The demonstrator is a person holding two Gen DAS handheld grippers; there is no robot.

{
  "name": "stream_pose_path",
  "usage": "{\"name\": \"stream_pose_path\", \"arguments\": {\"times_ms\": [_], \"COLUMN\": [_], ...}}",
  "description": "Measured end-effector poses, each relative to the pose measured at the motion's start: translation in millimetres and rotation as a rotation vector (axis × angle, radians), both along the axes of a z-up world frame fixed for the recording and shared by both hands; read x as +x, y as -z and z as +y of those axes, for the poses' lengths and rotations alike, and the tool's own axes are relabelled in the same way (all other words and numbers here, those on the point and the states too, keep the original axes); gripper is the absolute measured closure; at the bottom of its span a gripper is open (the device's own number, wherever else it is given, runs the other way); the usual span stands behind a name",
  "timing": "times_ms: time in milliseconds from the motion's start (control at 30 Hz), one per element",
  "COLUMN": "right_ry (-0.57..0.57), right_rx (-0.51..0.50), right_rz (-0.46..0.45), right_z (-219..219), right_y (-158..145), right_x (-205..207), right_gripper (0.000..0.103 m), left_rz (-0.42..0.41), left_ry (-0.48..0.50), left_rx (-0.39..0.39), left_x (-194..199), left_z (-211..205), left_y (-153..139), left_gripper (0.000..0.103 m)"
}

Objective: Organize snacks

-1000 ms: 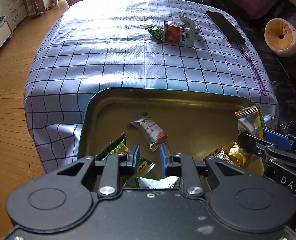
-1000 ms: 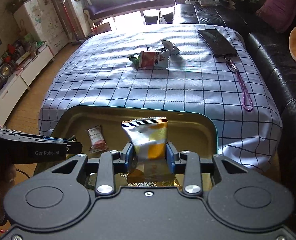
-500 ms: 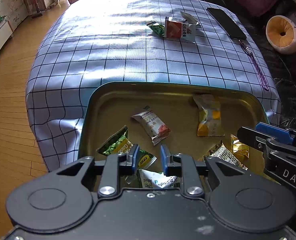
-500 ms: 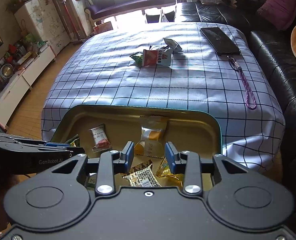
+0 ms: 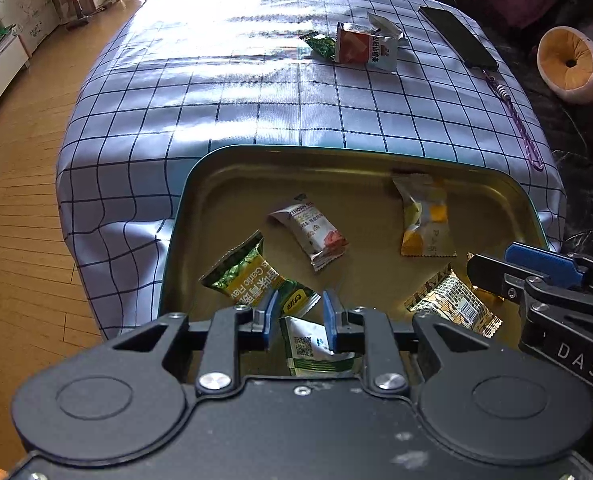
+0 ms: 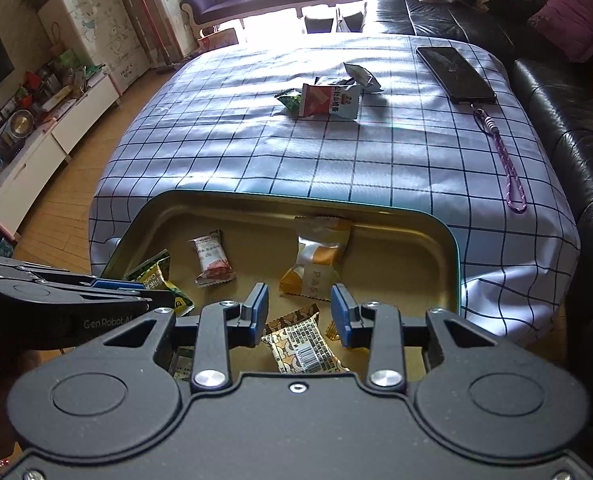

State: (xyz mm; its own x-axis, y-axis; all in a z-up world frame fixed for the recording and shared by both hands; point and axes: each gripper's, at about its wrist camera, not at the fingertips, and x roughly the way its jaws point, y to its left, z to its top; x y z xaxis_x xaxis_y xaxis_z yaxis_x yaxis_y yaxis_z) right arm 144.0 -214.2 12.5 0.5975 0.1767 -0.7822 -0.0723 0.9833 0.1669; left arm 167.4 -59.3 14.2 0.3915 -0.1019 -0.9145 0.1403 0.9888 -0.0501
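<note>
Released from the right gripper within the last second, the yellow-and-white packet now lies flat in the gold tin, its top edge against the far wall. That gripper hangs over the tin's near side with its jaws moderately apart and nothing between them; a brown patterned packet lies below it. The left gripper is over the tin's near left part, jaws narrow and empty, with a green garlic-pea packet and a white-and-green packet beneath. A white bar-shaped packet rests mid-tin. About 3 snacks remain on the checked tablecloth, well apart from the tin: a small green packet, a red-and-white pouch and a silvery wrapper, bunched so they touch. These should be light, crinkly and slippery, likely to skid on the cloth; pinching a sealed end seam or the pouch's upright edge looks safest. Open cloth lies between tin and cluster, so the reach appears unobstructed; a phone with a purple lanyard sits to the right, near the table's edge.
</note>
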Motion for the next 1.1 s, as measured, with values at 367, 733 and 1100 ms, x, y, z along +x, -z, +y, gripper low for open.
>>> {"name": "stream_pose_path", "arguments": {"times_ms": [367,733,1100], "right_ry": [-0.03,-0.059,-0.086], "right_rx": [-0.007,-0.017,-0.018], "right_rz": [0.013,0.013,0.009], "right_z": [7,14,20], "right_y": [2,2,2], "right_x": [1,2,4], "right_gripper": [0.057,0.057,0.057], "left_rz": [0.013,-0.033,-0.04], "left_ry": [-0.026,-0.093,-0.07], "left_rx": [0.023,0.054,0.042], "left_x": [-3,-6,-7], "left_z": [2,9,7], "left_y": [4,-2,-4], "left_gripper": [0.075,0.07,0.07]}}
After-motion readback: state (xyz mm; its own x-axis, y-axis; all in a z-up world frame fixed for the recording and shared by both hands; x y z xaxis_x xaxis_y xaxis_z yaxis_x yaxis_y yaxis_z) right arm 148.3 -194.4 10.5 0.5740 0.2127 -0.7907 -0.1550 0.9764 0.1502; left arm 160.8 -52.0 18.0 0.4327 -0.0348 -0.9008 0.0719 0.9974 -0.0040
